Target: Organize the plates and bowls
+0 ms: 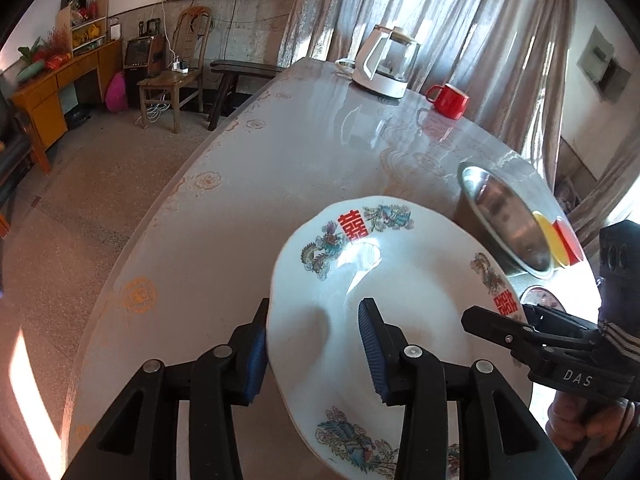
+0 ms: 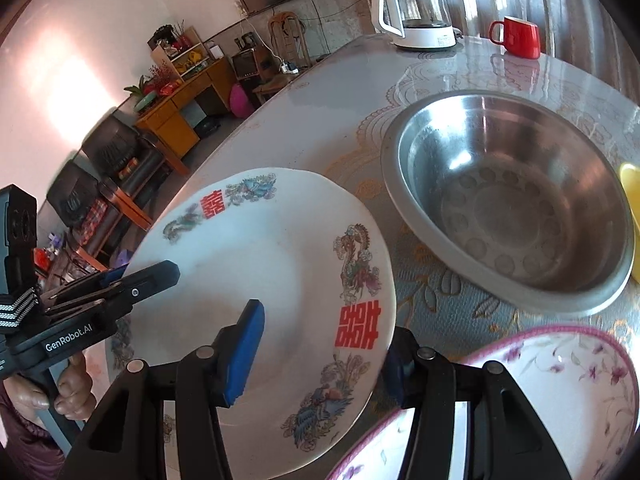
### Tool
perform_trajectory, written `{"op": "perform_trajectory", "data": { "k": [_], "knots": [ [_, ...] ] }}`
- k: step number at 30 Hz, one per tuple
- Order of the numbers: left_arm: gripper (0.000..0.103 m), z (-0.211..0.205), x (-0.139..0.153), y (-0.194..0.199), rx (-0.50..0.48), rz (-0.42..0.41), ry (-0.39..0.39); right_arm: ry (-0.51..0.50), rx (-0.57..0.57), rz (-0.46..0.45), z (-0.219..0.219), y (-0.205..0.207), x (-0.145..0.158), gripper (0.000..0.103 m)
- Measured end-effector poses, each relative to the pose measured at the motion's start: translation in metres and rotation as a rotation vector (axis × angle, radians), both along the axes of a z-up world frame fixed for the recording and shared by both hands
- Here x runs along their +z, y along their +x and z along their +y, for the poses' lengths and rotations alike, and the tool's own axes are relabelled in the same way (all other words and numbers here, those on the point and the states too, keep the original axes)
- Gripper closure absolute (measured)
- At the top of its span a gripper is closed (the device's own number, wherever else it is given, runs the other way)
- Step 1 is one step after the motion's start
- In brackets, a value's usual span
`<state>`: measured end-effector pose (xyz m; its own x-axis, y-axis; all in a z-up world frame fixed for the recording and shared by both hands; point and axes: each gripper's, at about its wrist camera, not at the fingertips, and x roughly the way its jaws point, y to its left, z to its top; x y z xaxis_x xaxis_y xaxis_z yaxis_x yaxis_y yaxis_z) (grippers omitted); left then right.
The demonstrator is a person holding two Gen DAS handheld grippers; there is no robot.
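Note:
A white plate [image 1: 400,300] [image 2: 272,264] with red characters and dragon prints hangs tilted above the table, between both grippers. My right gripper [image 2: 320,360] is shut on its near right rim, one pad on the inside and the other finger under the edge. My left gripper [image 1: 314,344] straddles the opposite rim with its jaws apart; the left pad sits by the edge and the right pad stands off over the plate, so it is open. Each gripper shows in the other's view: the right gripper [image 1: 496,320] and the left gripper [image 2: 148,276].
A steel bowl [image 2: 512,208] [image 1: 508,224] stands just beyond the plate. A pink-rimmed floral plate [image 2: 540,400] lies under my right gripper, with a yellow dish [image 2: 630,200] at the right. A kettle [image 2: 416,8] and red mug [image 2: 516,38] stand at the far end. The table [image 1: 280,160] curves away on the left.

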<state>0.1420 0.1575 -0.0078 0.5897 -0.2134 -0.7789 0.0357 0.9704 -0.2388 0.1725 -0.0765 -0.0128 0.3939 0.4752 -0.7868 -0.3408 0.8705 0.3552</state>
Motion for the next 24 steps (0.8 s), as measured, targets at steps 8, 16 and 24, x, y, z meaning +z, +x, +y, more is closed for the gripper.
{"op": "perform_trajectory", "data": {
  "k": [8,16,24],
  "knots": [
    [0.062,-0.011,0.006,-0.016,-0.008,-0.044,0.034,0.014,-0.01,-0.058,-0.009,-0.018,0.013,0.049],
    [0.062,-0.026,0.013,-0.033,-0.038,-0.058,0.036,0.037,-0.037,-0.073,-0.026,-0.033,0.02,0.051],
    [0.062,-0.043,0.012,-0.051,-0.046,-0.052,0.031,0.066,-0.067,-0.068,-0.04,-0.053,0.022,0.051]
  ]
}}
